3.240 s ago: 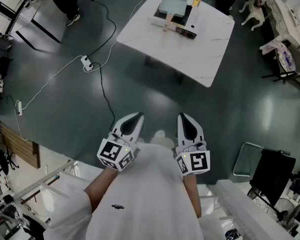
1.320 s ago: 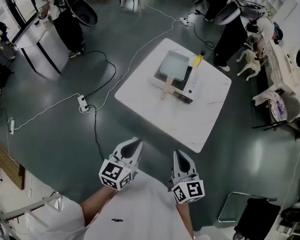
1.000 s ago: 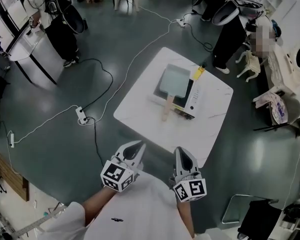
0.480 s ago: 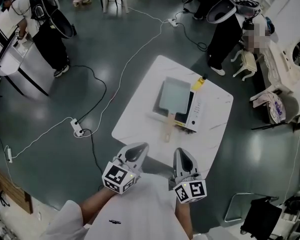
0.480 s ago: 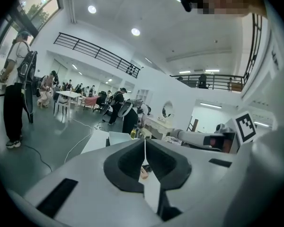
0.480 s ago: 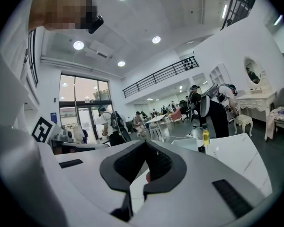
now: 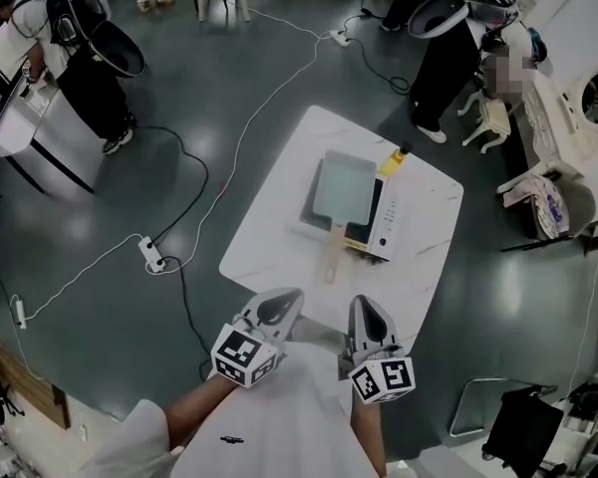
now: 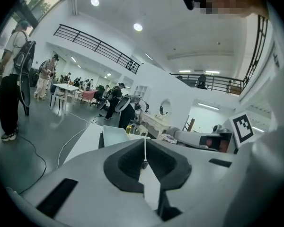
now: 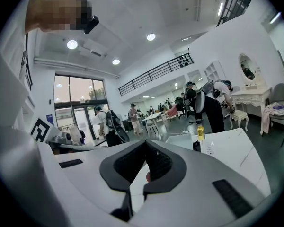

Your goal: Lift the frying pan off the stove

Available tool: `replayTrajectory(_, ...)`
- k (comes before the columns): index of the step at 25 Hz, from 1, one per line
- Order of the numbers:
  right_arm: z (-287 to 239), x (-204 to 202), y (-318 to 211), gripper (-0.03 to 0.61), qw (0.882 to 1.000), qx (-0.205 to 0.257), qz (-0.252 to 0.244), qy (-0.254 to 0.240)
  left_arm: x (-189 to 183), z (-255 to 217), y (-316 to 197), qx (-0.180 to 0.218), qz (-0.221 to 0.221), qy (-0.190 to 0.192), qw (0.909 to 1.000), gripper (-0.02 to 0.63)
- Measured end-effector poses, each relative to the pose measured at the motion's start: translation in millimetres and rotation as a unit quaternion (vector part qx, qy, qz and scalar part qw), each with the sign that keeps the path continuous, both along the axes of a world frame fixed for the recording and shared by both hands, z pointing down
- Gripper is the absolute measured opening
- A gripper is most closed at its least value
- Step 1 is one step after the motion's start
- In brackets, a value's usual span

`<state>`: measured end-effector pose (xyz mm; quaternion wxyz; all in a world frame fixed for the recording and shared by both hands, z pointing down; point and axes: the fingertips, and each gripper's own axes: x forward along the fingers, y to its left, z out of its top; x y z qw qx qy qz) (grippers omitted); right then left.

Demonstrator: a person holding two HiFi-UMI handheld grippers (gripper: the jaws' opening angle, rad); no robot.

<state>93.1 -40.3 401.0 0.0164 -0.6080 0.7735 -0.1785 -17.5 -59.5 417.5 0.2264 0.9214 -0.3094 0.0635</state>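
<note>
**Status.** You held the left tool [image 7: 283, 297] and the right tool [image 7: 364, 307] clenched, jaws pressed together with nothing between them. Both were close to your body, on the near side of the stove [image 7: 377, 225] and well short of it. The frying pan [image 7: 339, 189] sat on top of the stove, its wooden handle [image 7: 331, 259] projecting off the stove's near edge toward you. A yellow bottle [image 7: 394, 157] stood at the stove's far corner. The stove itself rested on the white bench [image 7: 269, 232].

**Hazards from this point.**
- If you had reached in with the jaws shut, they would likely have pushed the handle aside instead of taking it. That could slide the pan across the stove.
- A grip at the handle's free end would likely have let the pan tip or twist, since its weight sits over the stove.
- A swing toward the stove's far corner could have knocked the bottle over.
- A cable [image 7: 192, 212] lay on the floor to the left of the stove's bench and could have caught your feet.

**Change from the earliest frame.** The stove had then been far off, at the top of the head view. You had since closed in, so its bench edge lay just ahead of the tools. Both tools had stayed clenched.
</note>
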Motion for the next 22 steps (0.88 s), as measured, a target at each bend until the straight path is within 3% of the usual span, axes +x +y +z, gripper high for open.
replayTrajectory(9,13,8,-14,0.0,0.999,-0.022,-0.017,-0.032,20,8,-1,-0.004,0.013,-0.015,0.9998,0.008)
replayTrajectory(18,70,12,-49,0.012,0.987,-0.097,-0.045,-0.117,34,40,-4,-0.035,0.01,-0.034,0.9988,0.008)
replayTrajectory(22,96,16,-66,0.08,0.982,-0.126,-0.051,-0.128,44,52,-11,-0.043,0.008,-0.039,0.9983,0.009)
